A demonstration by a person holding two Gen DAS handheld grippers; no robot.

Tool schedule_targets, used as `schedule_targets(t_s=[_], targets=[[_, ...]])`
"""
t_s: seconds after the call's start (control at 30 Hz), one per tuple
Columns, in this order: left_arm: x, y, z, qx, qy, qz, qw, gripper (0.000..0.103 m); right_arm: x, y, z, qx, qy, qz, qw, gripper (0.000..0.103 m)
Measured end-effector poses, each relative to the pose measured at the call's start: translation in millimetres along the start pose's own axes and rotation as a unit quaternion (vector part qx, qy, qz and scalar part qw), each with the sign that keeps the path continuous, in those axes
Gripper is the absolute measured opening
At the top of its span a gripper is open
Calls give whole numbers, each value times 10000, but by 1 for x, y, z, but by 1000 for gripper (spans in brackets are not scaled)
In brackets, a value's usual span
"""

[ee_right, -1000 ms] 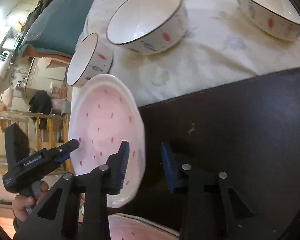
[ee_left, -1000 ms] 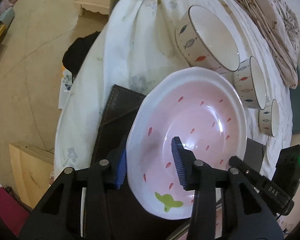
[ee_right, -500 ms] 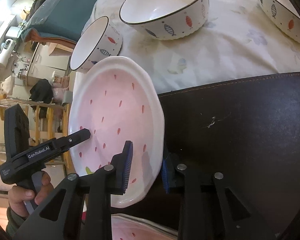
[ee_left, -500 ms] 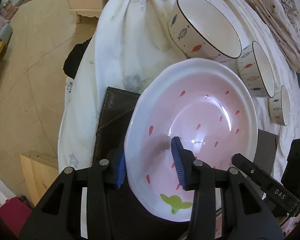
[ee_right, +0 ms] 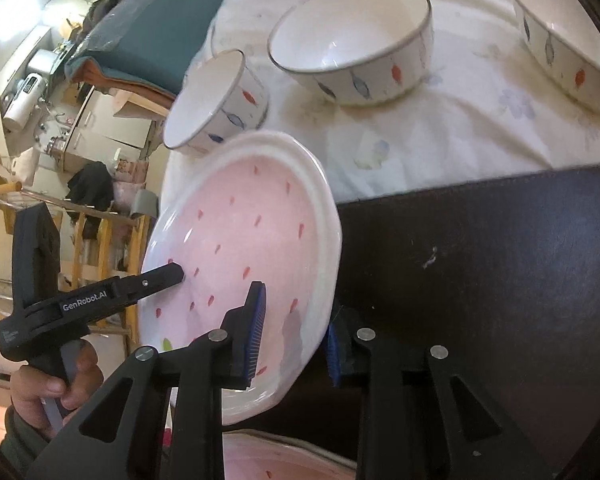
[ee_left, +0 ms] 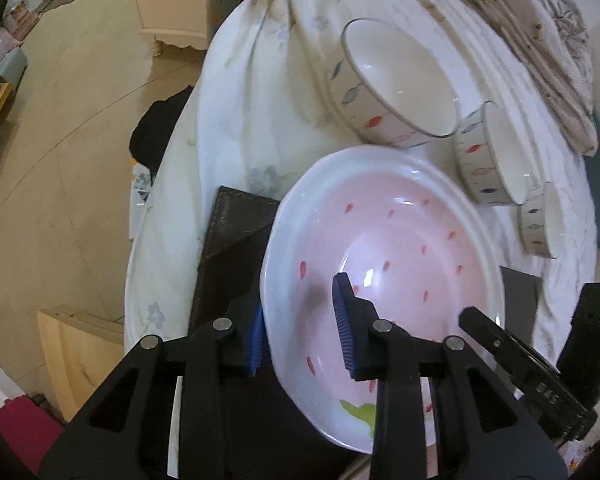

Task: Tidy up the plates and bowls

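Observation:
A pink strawberry-pattern plate [ee_left: 384, 248] with a white rim is held tilted above a dark mat [ee_left: 236, 248]. My left gripper [ee_left: 300, 328] is shut on its rim, one pad inside, one outside. In the right wrist view my right gripper [ee_right: 296, 336] straddles the opposite rim of the same plate [ee_right: 244, 248], jaws close around it. Three white fish-pattern bowls stand on the cloth: large [ee_left: 396, 84], medium [ee_left: 488, 156], small [ee_left: 540, 224]. In the right wrist view they are the large [ee_right: 564, 36], medium [ee_right: 352, 36] and small [ee_right: 216, 100] bowls. Another pink plate [ee_right: 284, 460] lies below.
The round table has a white flowered cloth [ee_left: 236, 92] and the dark mat [ee_right: 500, 280] at its near side. A patterned fabric [ee_left: 540, 28] lies at the far edge. Floor and furniture [ee_left: 60, 120] lie to the left.
The plate has been lifted and tipped more upright. My right gripper has slid onto its rim and closed around it; the left keeps its hold.

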State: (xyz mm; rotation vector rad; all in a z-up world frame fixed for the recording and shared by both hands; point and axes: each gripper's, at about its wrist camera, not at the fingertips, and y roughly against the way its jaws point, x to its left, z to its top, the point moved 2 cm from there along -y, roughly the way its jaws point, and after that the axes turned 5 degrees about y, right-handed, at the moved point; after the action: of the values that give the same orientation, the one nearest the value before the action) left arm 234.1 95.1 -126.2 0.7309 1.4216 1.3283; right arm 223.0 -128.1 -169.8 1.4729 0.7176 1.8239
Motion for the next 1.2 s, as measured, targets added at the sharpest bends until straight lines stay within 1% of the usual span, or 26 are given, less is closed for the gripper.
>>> schedule_targets(t_s=[0.07, 0.17, 0.3, 0.47, 0.57, 0.67, 0.77, 0.8, 0.9, 1.03, 1.2], targets=[[-4, 6, -1, -43, -48, -32, 10000, 27, 2, 4, 1, -47, 88, -113, 9999, 28], [-7, 15, -4, -86, -67, -174, 9998, 27, 1, 9, 1, -101, 154, -213, 9996, 23], [-13, 24, -10, -176, -147, -202, 9995, 26, 2, 14, -1, -70, 151, -203, 9997, 23], [-18, 42, -18, -317, -181, -362, 9987, 26, 6, 25, -6, -139, 175, -198, 9996, 22], [-23, 52, -23, -448, -213, -430, 9978, 26, 10, 35, -8, -260, 161, -165, 9994, 22], [-30, 64, -29, -616, -309, -511, 9963, 26, 13, 45, -11, -376, 149, -112, 9991, 22], [-38, 73, -41, -711, -633, -468, 9944, 26, 18, 57, -14, -465, 234, -124, 9986, 22], [-38, 74, -45, -692, -650, -485, 9943, 26, 20, 61, -16, -481, 260, -137, 9984, 22], [-37, 77, -54, -596, -617, -684, 9940, 26, 25, 73, -23, -494, 365, -261, 9978, 22], [-48, 82, -71, -596, -799, -681, 9927, 26, 26, 88, -35, -508, 416, -336, 9973, 22], [-58, 79, -98, -484, -1047, -657, 9912, 26, 21, 108, -53, -566, 410, -467, 9965, 22]])
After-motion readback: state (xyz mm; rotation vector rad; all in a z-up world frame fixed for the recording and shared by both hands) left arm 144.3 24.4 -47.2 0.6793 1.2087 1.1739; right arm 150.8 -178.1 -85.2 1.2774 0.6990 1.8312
